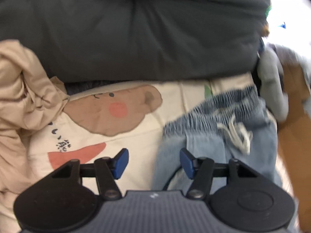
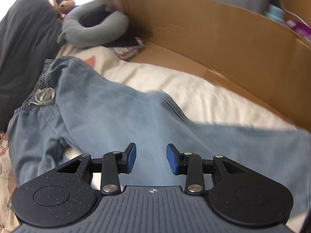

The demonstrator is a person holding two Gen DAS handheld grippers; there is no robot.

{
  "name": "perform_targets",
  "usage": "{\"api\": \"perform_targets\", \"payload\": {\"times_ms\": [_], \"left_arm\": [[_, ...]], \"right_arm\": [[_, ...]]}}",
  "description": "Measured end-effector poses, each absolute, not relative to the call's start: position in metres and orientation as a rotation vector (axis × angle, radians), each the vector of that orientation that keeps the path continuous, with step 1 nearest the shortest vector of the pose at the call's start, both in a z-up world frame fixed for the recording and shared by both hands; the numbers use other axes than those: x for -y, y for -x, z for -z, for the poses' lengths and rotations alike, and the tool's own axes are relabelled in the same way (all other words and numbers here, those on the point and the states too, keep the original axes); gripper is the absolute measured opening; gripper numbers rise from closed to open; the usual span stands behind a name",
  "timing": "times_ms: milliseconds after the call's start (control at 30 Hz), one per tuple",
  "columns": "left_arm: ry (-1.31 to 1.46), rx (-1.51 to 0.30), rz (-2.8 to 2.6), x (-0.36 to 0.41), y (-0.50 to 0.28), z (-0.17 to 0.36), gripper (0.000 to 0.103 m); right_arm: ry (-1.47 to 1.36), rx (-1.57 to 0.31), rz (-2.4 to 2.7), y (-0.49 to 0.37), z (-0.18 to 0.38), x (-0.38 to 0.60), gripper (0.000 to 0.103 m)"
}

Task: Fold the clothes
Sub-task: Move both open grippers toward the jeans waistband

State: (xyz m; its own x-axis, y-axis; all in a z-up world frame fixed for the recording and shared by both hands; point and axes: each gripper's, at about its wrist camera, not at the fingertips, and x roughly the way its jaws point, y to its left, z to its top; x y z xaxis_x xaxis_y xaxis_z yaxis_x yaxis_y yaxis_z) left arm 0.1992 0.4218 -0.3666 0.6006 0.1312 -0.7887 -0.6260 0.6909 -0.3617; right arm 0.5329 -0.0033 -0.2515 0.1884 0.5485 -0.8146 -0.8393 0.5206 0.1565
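**Left wrist and right wrist views: both grippers spread above light-blue trousers on a bed**

Left wrist view: the left gripper (image 1: 154, 163) has its jaws spread wide and holds nothing. Its blue pads (image 1: 121, 162) hang over the cream bedsheet (image 1: 140, 136), which bears a printed brown bear face (image 1: 114, 108). The light-blue trousers (image 1: 213, 126) lie to the right, elastic waistband (image 1: 213, 104) toward the dark grey pillow (image 1: 136, 38), with a white drawstring (image 1: 235, 132) bunched just below the band. A crumpled beige garment (image 1: 21, 97) lies at the left, touching the pillow's lower edge. This frame is motion-blurred, most strongly at its right side.

Right wrist view: the right gripper (image 2: 151, 160) is likewise spread and empty, poised over a trouser leg. The trousers (image 2: 116, 116) lie across the bedsheet (image 2: 175, 81), waistband (image 2: 37, 89) at the left beside the dark pillow (image 2: 23, 38), one leg running off to the right. A grey neck pillow (image 2: 97, 31) rests beyond the waistband, near a stuffed toy (image 2: 65, 3). A cardboard wall (image 2: 223, 29) borders the bed's far side.
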Motion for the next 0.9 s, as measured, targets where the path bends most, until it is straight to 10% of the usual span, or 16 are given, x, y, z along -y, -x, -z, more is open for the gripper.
{"api": "perform_targets", "payload": {"times_ms": [900], "left_arm": [[0.842, -0.773, -0.397, -0.442, -0.198, 0.419, 0.057]], "right_arm": [[0.595, -0.820, -1.265, -0.480, 0.197, -0.250, 0.054]]}}
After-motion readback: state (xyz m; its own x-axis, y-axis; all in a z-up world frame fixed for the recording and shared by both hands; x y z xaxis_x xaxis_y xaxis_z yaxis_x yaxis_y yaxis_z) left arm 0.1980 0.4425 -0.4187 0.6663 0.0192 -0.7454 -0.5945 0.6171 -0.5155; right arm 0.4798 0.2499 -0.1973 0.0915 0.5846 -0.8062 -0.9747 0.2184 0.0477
